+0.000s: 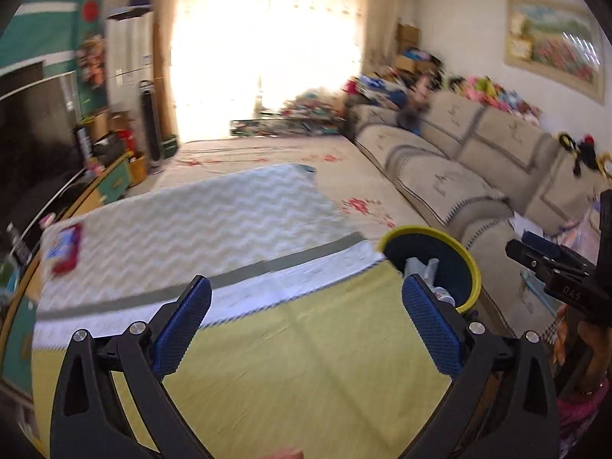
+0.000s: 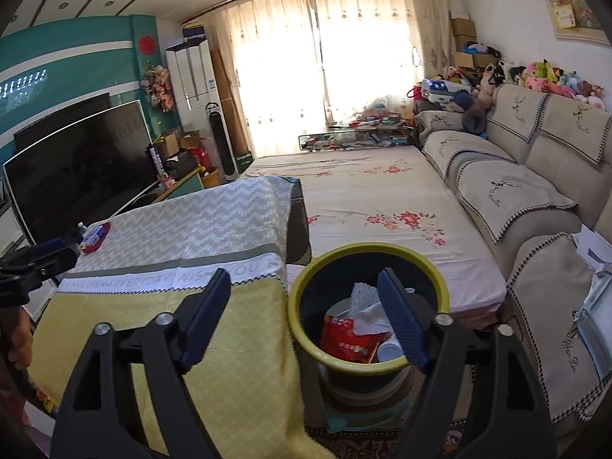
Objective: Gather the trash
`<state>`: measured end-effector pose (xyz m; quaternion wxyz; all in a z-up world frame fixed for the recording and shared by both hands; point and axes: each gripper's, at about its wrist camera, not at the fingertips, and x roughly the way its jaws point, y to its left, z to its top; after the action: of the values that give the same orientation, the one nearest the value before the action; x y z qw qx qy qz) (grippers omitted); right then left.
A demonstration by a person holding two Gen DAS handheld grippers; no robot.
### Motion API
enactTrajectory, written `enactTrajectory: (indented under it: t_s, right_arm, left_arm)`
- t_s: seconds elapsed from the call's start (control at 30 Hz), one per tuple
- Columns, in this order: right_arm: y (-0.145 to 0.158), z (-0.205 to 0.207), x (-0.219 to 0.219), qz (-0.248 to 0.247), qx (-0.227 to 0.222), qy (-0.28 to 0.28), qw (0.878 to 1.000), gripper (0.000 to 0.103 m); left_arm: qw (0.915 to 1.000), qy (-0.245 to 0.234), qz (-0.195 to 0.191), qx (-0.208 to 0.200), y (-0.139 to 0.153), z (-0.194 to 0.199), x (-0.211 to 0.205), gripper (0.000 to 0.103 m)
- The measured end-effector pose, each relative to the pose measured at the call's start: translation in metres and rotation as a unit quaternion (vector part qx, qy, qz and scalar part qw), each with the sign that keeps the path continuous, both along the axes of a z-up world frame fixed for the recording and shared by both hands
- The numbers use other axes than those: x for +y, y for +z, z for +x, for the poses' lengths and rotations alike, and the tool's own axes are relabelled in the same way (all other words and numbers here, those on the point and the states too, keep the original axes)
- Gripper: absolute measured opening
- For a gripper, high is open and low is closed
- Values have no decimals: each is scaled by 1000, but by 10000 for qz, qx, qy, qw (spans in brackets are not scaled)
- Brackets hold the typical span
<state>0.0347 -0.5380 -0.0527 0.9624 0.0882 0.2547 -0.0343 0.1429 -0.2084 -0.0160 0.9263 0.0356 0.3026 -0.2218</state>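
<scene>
Jaws of both grippers — left [image 1: 306,329], right [image 2: 306,315] — gape empty; I risk knocking the bin [image 2: 367,367] when reaching the packet [image 2: 95,238].

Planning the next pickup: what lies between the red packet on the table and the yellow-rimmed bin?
Only bare chevron-and-yellow tablecloth between the red packet and the yellow-rimmed bin, clearest in the right wrist view.

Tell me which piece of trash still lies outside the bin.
The red packet at the far left corner of the covered table. The other red wrapper, the tissue and the white cup already sit inside the yellow-rimmed bin.
</scene>
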Motion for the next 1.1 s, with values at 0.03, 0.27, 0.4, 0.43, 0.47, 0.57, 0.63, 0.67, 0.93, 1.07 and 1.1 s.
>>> enactTrajectory:
  t_s: [0.03,0.27,0.4,0.43,0.47,0.57,0.63,0.67,0.93,1.07,1.1]
  right_arm:
    - [4,-4,6,-20,-55,46,10000,91]
    - [26,-32,45,-283,-287,292,9988,96]
    - [29,-44,55,-316,-359,383,9981,96]
    - [29,-47,57,-318,-391,371,9980,96]
    - [30,-50,61,-324,-424,358,9979,96]
    - [32,-59,65,-365,-494,310,9976,96]
    - [33,-62,68,-428,-517,277,9974,96]
    - [33,-63,69,-464,-511,261,9973,96]
    - [27,-59,70,-469,-439,300,9975,96]
    - [26,-55,70,-472,-396,307,9976,96]
    - [25,-54,71,-469,-390,309,9977,96]
  left_arm:
    - [9998,182,-42,-20,1,-7,19,98]
    - [9897,1407,-90,-267,-1,-66,126,98]
    - [9836,1750,-105,-415,-1,-98,163,98]
    - [9824,1812,-63,-452,1,-106,166,98]
    - [9809,1879,-24,-491,1,-111,169,98]
    - [9798,1927,-65,-540,3,-123,174,98]
    - [9789,1963,-121,-556,4,-127,177,98]
    - [9785,1983,-138,-556,4,-128,177,98]
    - [9804,1911,-67,-466,-1,-127,166,98]
    - [9809,1897,-103,-428,-2,-121,162,98]
    - [9807,1905,-114,-418,-2,-121,163,98]
